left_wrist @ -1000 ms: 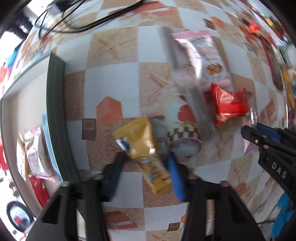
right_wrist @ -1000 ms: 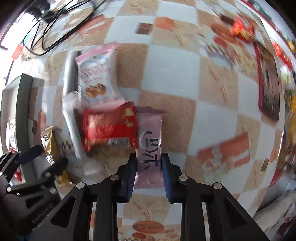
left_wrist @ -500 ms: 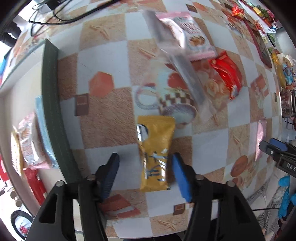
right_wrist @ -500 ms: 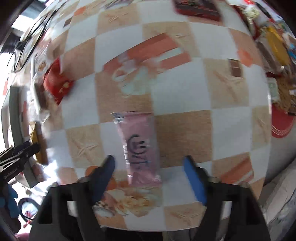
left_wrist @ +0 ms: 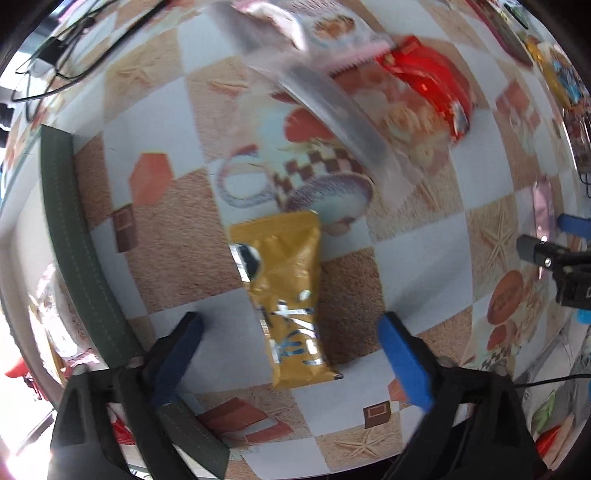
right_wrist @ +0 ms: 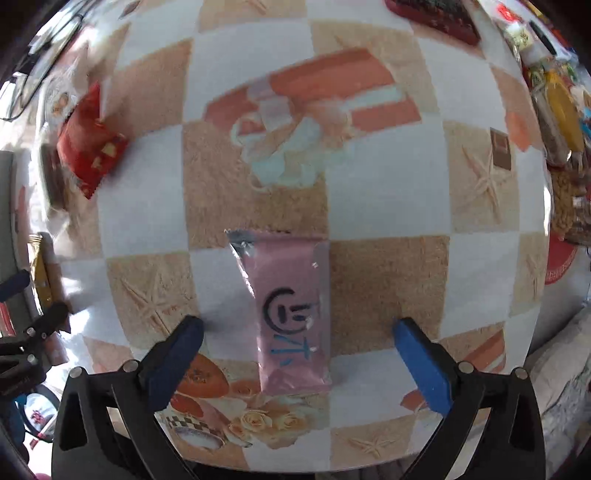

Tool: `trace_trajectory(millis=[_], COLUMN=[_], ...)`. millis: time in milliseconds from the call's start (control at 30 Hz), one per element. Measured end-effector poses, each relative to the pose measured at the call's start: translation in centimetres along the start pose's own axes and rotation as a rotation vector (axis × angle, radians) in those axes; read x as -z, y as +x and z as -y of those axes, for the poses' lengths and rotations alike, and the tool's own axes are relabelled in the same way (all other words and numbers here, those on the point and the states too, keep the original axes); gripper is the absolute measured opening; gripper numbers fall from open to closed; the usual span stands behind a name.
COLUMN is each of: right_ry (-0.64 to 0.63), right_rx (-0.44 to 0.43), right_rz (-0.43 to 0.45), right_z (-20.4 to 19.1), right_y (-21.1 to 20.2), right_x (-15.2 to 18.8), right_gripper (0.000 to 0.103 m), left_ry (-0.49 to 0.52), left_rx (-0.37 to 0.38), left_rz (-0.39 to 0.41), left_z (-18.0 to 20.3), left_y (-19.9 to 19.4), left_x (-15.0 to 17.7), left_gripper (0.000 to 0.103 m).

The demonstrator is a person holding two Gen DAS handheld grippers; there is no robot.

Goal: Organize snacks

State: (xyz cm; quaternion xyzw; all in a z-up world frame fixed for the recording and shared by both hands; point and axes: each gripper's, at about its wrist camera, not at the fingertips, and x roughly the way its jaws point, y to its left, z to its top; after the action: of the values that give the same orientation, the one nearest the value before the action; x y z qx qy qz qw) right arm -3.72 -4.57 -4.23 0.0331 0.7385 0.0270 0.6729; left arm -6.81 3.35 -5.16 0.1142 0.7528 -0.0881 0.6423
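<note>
A yellow snack packet (left_wrist: 286,295) lies flat on the patterned tablecloth between the wide-open fingers of my left gripper (left_wrist: 291,328), which holds nothing. A pink snack packet (right_wrist: 290,314) lies flat between the wide-open fingers of my right gripper (right_wrist: 297,332), also empty. A red packet (left_wrist: 428,77) (right_wrist: 88,147) and a pink-and-white packet (left_wrist: 314,26) lie farther back, with a clear plastic strip (left_wrist: 332,107) across them. The right gripper's fingers (left_wrist: 543,251) show at the right edge of the left wrist view.
A dark green-edged box (left_wrist: 74,236) with several snack packets inside stands at the left. Black cables (left_wrist: 55,55) lie at the far left. A dark red tray (right_wrist: 436,18) and jars and packets (right_wrist: 557,110) crowd the far right. The table's edge is just below both grippers.
Both grippers have opened wider and let go of their packets. The yellow and pink packets now lie flat on the cloth, apart from the pile.
</note>
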Motion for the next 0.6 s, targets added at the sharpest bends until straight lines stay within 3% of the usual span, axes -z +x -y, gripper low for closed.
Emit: trace_trajectory(millis=[133, 233, 300, 600], right_ry=[0.006, 0.004, 0.005, 0.004], right_rx=[-0.003, -0.005, -0.007, -0.007], right_rz=[0.014, 0.023, 0.025, 0.024], right_z=[1.5, 0.0, 2.2, 1.5], right_y=[-0.4, -1.0, -0.3, -0.4], right_x=[1.1, -0.8, 1.8, 1.1], right_gripper=[0.103, 0.103, 0.103, 0.103], left_ry=[0.002, 0.002, 0.0, -0.002], left_rx=[-0.006, -0.006, -0.005, -0.004], left_rz=[0.006, 0.008, 0.013, 0.023], left_z=[2.0, 2.1, 2.2, 1.8], left_y=[0.4, 0.2, 0.2, 0.2], left_x=[0.3, 0.9, 1.5, 0.4], left_gripper=[0.103, 0.103, 0.103, 0.103])
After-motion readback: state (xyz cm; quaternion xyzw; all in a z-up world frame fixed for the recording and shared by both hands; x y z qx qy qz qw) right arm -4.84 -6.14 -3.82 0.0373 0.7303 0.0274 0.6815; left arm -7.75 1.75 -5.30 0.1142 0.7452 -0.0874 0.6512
